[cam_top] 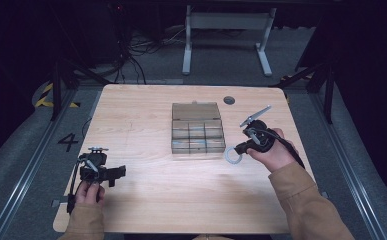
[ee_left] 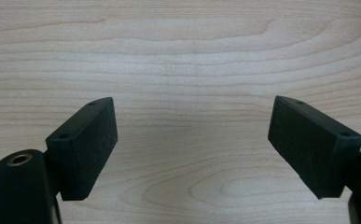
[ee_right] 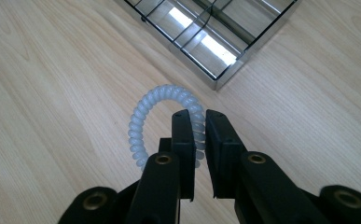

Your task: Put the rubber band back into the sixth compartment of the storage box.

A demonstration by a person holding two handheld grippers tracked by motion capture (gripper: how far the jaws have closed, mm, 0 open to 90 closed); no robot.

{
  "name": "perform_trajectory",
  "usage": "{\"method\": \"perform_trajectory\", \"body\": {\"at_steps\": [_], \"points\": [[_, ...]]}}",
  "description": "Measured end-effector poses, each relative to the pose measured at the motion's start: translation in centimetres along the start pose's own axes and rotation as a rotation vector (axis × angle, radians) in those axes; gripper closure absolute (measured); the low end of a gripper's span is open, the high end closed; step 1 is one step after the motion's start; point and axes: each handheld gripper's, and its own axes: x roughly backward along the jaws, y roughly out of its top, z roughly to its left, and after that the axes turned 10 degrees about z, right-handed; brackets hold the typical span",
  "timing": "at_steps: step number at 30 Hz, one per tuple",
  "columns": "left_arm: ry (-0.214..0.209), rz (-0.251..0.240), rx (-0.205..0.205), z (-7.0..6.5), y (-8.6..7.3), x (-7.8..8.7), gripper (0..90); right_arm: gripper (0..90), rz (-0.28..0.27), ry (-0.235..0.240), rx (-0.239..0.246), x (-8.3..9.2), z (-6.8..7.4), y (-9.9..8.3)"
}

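Box [cam_top: 197, 128] sat just left of my right gripper [cam_top: 240, 148], near the desk's middle. That gripper pinched the coil [ee_right: 156, 122] tight above the desk. My left gripper [ee_left: 192, 144] gaped empty, far off.

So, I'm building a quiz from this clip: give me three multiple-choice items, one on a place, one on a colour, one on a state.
1. Where is the compartment box?
A. table's middle
B. left edge
C. on the floor

2. What colour is the spiral hair tie?
A. red
B. pale whitish blue
C. black

3. How is the left gripper?
A. shut on the tie
B. open, nothing between
C. shut on the box

Key: A, the high view shows it mid-table; B, the coil looks pale in the right gripper view; B, its pads stand wide apart over bare wood, while the right gripper pinches the tie.
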Motion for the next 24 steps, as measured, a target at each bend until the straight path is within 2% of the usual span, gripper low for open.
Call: {"method": "perform_trajectory", "body": {"at_steps": [10, 14, 24], "points": [[-0.001, -0.001, -0.003, 0.0, 0.0, 0.0, 16.3, 83.0, 0.000, 0.014, 0.003, 0.2, -0.5, 1.7], [-0.001, -0.001, -0.001, 0.0, 0.0, 0.0, 16.3, 83.0, -0.007, 0.054, 0.000, 0.1, -0.8, 2.2], [0.000, -0.001, 0.000, 0.0, 0.0, 0.0, 16.3, 82.9, -0.014, 0.052, 0.001, 0.2, -1.2, 3.6]]}}
